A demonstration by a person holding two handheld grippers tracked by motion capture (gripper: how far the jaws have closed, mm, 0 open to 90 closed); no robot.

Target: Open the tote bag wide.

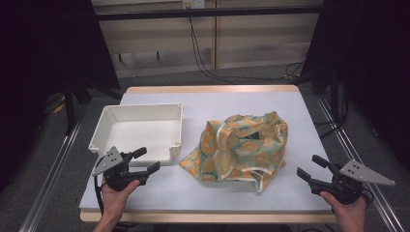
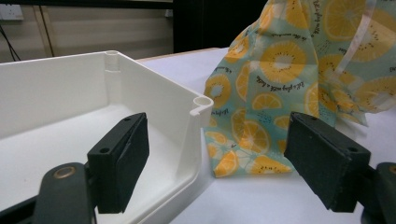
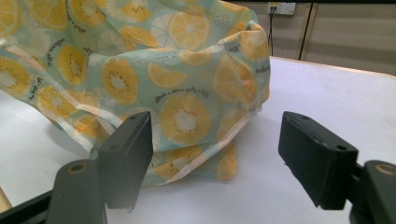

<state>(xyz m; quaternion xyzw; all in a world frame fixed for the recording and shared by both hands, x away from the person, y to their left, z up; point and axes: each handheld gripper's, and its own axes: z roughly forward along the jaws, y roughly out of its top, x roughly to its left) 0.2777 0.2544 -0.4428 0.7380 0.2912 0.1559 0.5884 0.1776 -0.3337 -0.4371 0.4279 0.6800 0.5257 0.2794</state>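
A crumpled cloth [image 1: 241, 145] printed with orange slices on pale green lies heaped in the middle of the table; it rises large in the left gripper view [image 2: 299, 79] and the right gripper view [image 3: 154, 79]. My left gripper [image 1: 146, 160] is open at the front left, just before the white tray [image 1: 140, 128], with the tray's near corner [image 2: 201, 105] between its jaws' line of sight. My right gripper [image 1: 312, 167] is open at the front right, pointing at the cloth from a short way off. Neither holds anything.
The table top [image 1: 217, 104] is pale grey with a wooden edge. The tray is shallow, rectangular and bare inside. Black curtains stand at both sides, and cables run along the floor behind the table.
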